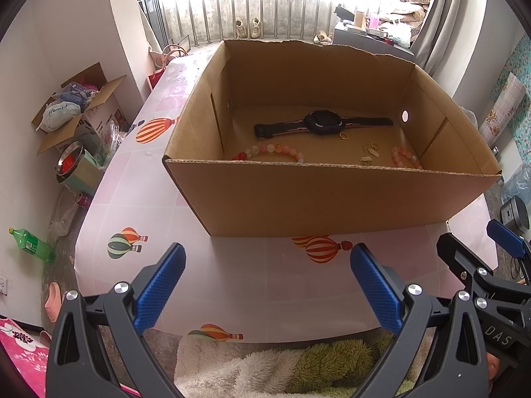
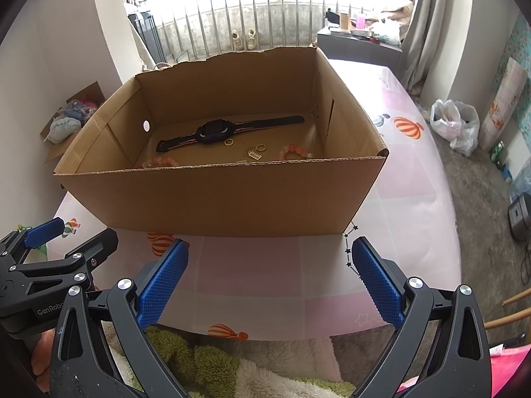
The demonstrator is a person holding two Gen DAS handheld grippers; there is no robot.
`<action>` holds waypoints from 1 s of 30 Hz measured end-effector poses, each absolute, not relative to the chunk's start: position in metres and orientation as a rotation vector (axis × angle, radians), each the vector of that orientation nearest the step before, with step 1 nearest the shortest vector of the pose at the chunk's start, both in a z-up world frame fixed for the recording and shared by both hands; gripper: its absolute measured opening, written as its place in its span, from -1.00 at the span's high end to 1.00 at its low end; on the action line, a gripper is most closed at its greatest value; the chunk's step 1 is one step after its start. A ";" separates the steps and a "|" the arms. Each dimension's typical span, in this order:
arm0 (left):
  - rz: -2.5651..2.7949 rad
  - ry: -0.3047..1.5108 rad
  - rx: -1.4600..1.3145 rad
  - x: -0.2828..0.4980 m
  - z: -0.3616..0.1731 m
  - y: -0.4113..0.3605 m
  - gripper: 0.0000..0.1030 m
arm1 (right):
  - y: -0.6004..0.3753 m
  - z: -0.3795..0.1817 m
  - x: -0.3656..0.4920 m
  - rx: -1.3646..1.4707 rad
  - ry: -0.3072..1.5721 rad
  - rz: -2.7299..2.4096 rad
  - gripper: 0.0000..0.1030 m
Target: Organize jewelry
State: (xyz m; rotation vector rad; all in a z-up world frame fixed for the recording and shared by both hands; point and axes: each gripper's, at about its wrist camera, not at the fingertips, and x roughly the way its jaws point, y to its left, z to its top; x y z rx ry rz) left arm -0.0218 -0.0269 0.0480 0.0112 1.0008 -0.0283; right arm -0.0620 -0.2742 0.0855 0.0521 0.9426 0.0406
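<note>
Jewelry lies in the box (image 1: 332,195) on the bench (image 1: 252,275): watch (image 1: 323,122), beads (image 1: 272,151), rings (image 1: 343,136). Left tool (image 1: 267,285) and right tool (image 2: 270,282) hover spread, empty. Likely best: descend steeply past the wall, pinch the strap crosswise.

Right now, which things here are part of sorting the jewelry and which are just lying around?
Part of the job:
box
watch
bead bracelets
gold rings
small gold charms
left gripper and right gripper, both open and empty

Just lying about:
green bottle
steel bowl
floor carton
white bag
shoes
</note>
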 end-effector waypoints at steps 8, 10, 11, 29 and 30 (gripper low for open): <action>-0.029 1.003 0.015 -0.022 0.047 -0.027 -0.89 | -0.274 0.085 -0.062 0.056 0.945 0.041 -0.84; -0.029 1.004 0.015 -0.022 0.047 -0.026 -0.89 | -0.275 0.085 -0.062 0.055 0.945 0.042 -0.84; -0.028 1.004 0.015 -0.022 0.048 -0.027 -0.89 | -0.275 0.085 -0.062 0.056 0.945 0.042 -0.84; -0.029 1.006 0.016 -0.021 0.047 -0.027 -0.89 | -0.275 0.084 -0.061 0.059 0.946 0.041 -0.84; -0.029 1.007 0.016 -0.021 0.047 -0.027 -0.89 | -0.275 0.084 -0.061 0.058 0.946 0.041 -0.84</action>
